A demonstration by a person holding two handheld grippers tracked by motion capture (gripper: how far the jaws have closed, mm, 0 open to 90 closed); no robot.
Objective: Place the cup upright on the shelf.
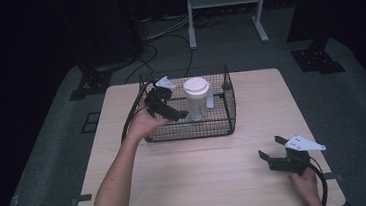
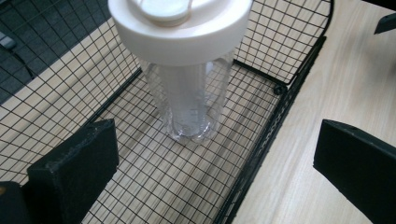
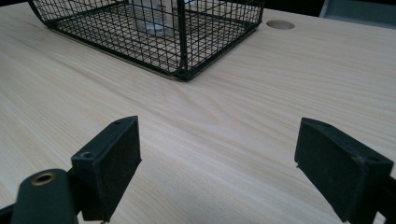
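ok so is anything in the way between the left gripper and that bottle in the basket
Nothing visible blocks it. The left gripper hangs open just above the wire basket, over its near-left part, aimed down at the clear bottle with the white lid. One finger is over the basket floor, the other out past the side wall, so that wall could catch it lower down.

One clear bottle (image 1: 197, 100) is standing in one wire basket (image 1: 230, 110); possibly one white item (image 1: 210, 99) is sitting behind it.

Clear plastic bottle (image 1: 197, 102), wide white lid (image 2: 182, 25) on, upright inside black wire basket (image 1: 229, 110), mid-table.
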